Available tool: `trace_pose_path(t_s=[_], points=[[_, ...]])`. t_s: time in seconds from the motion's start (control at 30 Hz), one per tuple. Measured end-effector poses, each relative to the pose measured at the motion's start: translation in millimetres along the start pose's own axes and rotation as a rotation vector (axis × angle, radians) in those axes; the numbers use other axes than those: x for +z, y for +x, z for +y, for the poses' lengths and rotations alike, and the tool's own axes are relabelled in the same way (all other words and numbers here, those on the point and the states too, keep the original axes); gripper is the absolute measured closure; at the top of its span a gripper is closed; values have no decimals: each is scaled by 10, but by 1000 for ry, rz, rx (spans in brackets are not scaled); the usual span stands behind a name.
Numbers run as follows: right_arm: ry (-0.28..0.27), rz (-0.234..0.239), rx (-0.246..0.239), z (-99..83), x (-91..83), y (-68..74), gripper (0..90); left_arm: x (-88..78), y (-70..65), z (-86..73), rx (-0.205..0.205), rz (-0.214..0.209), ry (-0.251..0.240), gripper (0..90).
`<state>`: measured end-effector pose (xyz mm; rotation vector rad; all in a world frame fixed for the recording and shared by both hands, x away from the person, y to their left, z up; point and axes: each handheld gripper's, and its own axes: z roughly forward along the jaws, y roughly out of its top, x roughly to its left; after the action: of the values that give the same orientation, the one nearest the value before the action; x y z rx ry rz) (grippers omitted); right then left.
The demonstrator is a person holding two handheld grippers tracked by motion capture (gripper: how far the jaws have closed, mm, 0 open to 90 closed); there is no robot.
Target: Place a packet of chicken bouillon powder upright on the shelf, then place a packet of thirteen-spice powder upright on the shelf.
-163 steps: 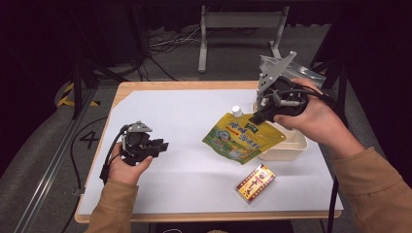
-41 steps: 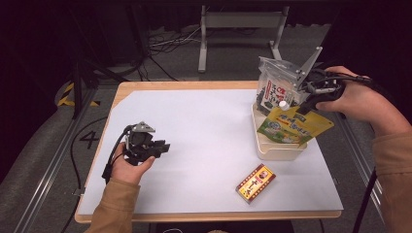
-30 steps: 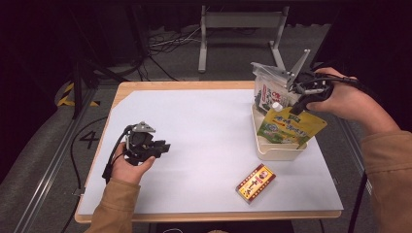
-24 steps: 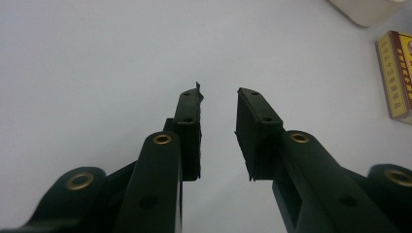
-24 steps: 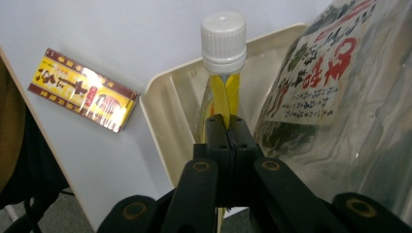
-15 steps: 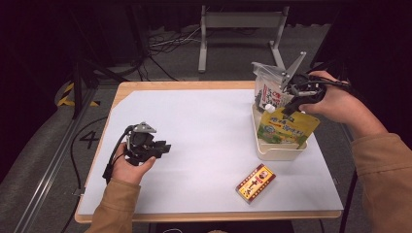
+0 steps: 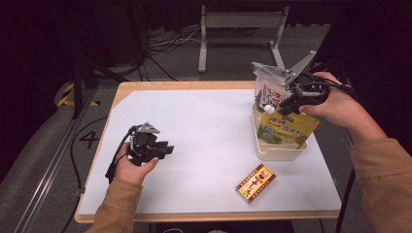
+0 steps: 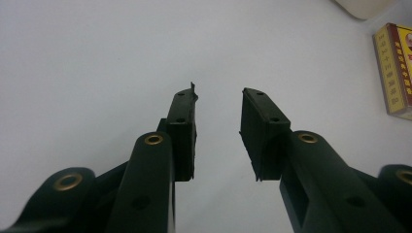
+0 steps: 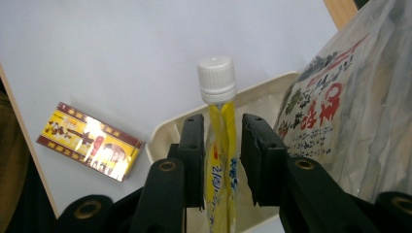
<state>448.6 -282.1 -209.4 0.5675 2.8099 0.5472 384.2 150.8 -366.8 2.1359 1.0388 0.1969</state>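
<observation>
A yellow-green spouted pouch (image 7: 287, 130) with a white cap (image 9: 216, 80) stands upright in a cream tray (image 7: 279, 153) at the table's right side. My right gripper (image 7: 286, 103) is shut on the pouch's neck just below the cap, and its jaws (image 9: 222, 121) stand on either side of the yellow film. A silver bag (image 7: 266, 90) with black and red lettering leans in the tray behind the pouch. My left gripper (image 7: 163, 149) rests low at the table's left, open, with nothing between its fingers (image 8: 218, 92).
A red and yellow box (image 7: 255, 183) lies flat near the front edge, in front of the tray, and shows as the box (image 9: 90, 141) left of my right jaws. The white table cover (image 7: 204, 126) spans the middle. A metal stand (image 7: 240, 22) is behind the table.
My right gripper has carried the pouch from the table's middle to the tray and lowered it in beside the silver bag. The left gripper has not moved.
</observation>
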Motion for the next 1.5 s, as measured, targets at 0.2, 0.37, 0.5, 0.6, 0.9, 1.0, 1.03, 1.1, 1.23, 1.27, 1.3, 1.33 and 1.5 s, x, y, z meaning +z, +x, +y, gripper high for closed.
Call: trace_pose_path(t_s=[0.2, 0.37, 0.5, 0.6, 0.9, 1.0, 1.03, 1.1, 1.23, 1.27, 1.3, 1.33, 1.5], points=[[-91, -14, 10, -44, -127, 121, 678, 59, -87, 56, 23, -18, 14, 602], [-182, -24, 13, -110, -255, 224, 655, 112, -154, 90, 44, -34, 21, 582], [-221, -18, 15, -152, -329, 303, 649, 151, -208, 109, 54, -46, 28, 577], [-248, -31, 17, -187, -385, 364, 643, 185, -272, 128, 70, -55, 33, 567], [-350, -32, 61, -323, -507, 573, 577, 275, -439, 169, 105, -85, 39, 530], [-375, -43, 102, -372, -516, 628, 543, 314, -486, 174, 107, -101, 45, 523], [-379, -42, 111, -387, -515, 643, 539, 321, -495, 176, 113, -100, 47, 523], [-382, -52, 132, -416, -512, 669, 533, 345, -526, 181, 116, -109, 52, 519], [-390, -56, 183, -497, -517, 711, 519, 376, -569, 198, 128, -122, 60, 509], [-391, -57, 191, -512, -518, 721, 517, 387, -583, 203, 129, -124, 61, 507], [-393, -54, 200, -534, -520, 734, 514, 399, -598, 211, 136, -126, 66, 506], [-393, -55, 207, -558, -522, 753, 514, 413, -613, 214, 132, -134, 67, 504], [-387, -74, 231, -664, -506, 851, 504, 457, -657, 239, 152, -143, 76, 498]])
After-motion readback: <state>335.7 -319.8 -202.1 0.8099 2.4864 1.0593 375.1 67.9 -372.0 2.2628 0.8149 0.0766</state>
